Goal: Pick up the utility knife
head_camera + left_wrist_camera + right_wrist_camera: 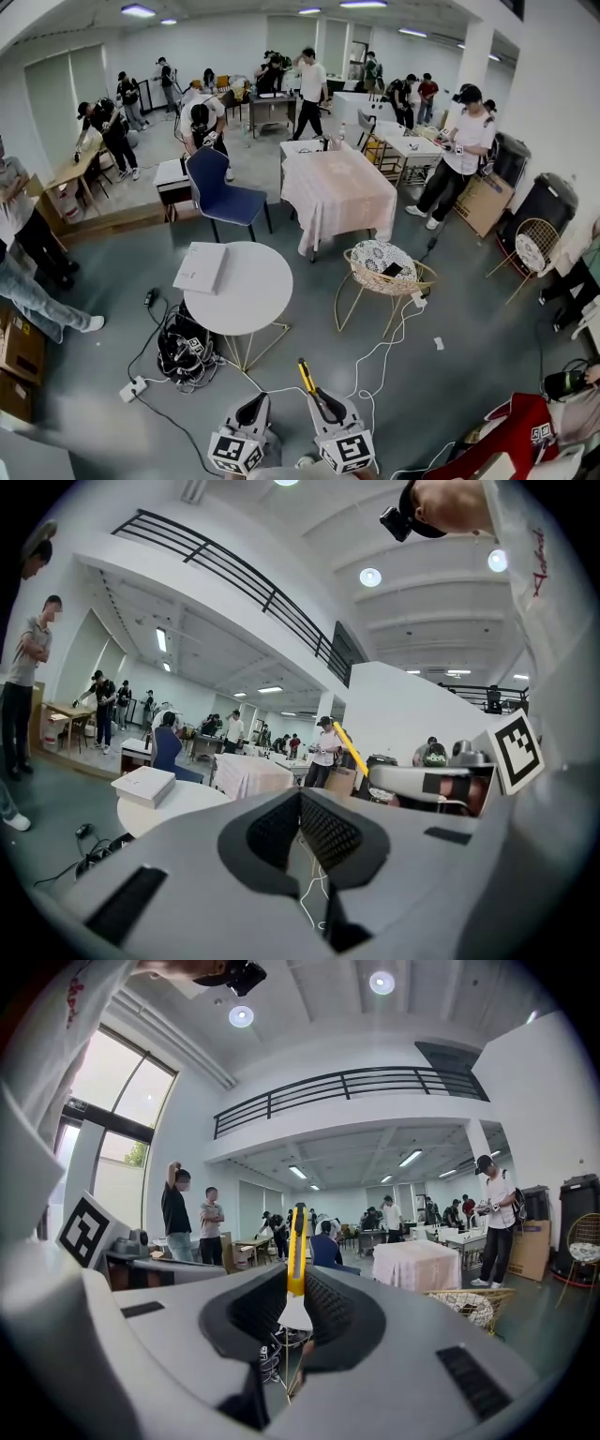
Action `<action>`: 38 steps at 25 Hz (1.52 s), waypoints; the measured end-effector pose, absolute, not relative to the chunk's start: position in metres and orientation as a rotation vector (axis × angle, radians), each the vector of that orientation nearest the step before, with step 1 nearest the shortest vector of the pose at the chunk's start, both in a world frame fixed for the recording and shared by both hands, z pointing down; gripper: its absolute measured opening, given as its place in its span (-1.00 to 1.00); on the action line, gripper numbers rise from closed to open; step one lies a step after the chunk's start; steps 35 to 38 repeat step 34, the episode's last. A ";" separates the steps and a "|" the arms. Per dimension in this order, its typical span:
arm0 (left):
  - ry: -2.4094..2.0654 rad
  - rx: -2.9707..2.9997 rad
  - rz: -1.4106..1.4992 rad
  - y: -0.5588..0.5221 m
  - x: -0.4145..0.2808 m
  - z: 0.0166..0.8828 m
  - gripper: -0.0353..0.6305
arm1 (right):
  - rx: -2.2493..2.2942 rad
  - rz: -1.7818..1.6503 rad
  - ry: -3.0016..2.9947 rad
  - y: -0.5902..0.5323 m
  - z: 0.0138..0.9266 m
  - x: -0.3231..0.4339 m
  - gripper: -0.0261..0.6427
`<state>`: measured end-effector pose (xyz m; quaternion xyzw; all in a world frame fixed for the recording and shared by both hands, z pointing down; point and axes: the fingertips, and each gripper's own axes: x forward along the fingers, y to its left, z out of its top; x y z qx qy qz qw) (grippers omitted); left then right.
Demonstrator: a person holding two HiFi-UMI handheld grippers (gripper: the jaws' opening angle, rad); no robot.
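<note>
The utility knife (306, 375) is yellow and slim, and it sticks forward out of my right gripper (324, 405), which is shut on its rear end. In the right gripper view the knife (296, 1244) rises upright between the black pads, held by that gripper (295, 1309). My left gripper (253, 411) hangs beside it at the bottom of the head view, jaws together with nothing in them. In the left gripper view the left gripper (300, 832) shows only a thin slit, and the knife (350, 748) appears off to the right.
A round white table (253, 305) carrying a white box (200, 267) stands just ahead. Cables and a power strip (132, 388) lie on the floor beneath. A wire chair (386, 269), a blue chair (223, 193) and a cloth-covered table (337, 192) stand farther off. Several people stand around.
</note>
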<state>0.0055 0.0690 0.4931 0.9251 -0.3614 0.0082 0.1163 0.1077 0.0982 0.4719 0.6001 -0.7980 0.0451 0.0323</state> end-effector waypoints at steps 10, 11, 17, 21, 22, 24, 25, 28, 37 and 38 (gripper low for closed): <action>-1.106 2.725 0.009 0.124 0.004 0.487 -0.86 | 1.816 0.121 -2.513 0.150 0.470 0.098 -0.73; -1.107 2.728 0.005 0.127 0.004 0.485 -0.86 | 1.818 0.125 -2.516 0.153 0.470 0.097 -0.73; -1.108 2.741 -0.014 0.134 0.007 0.476 -0.86 | 1.814 0.130 -2.525 0.160 0.466 0.095 -0.73; -1.106 2.758 -0.018 0.138 0.008 0.471 -0.86 | 1.823 0.094 -2.529 0.162 0.459 0.097 -0.73; -1.105 2.760 -0.019 0.137 0.008 0.471 -0.86 | 1.826 0.092 -2.528 0.162 0.459 0.097 -0.73; -1.102 2.763 -0.023 0.137 0.008 0.471 -0.86 | 1.830 0.081 -2.525 0.163 0.459 0.098 -0.73; -1.100 2.765 -0.024 0.137 0.008 0.471 -0.86 | 1.832 0.077 -2.524 0.163 0.459 0.098 -0.73; -1.093 2.769 -0.023 0.139 0.009 0.470 -0.86 | 1.838 0.086 -2.516 0.166 0.460 0.098 -0.73; -1.090 2.770 -0.022 0.143 0.010 0.470 -0.86 | 1.830 0.082 -2.515 0.169 0.460 0.099 -0.73; -1.090 2.770 -0.022 0.143 0.010 0.470 -0.86 | 1.830 0.082 -2.515 0.169 0.460 0.099 -0.73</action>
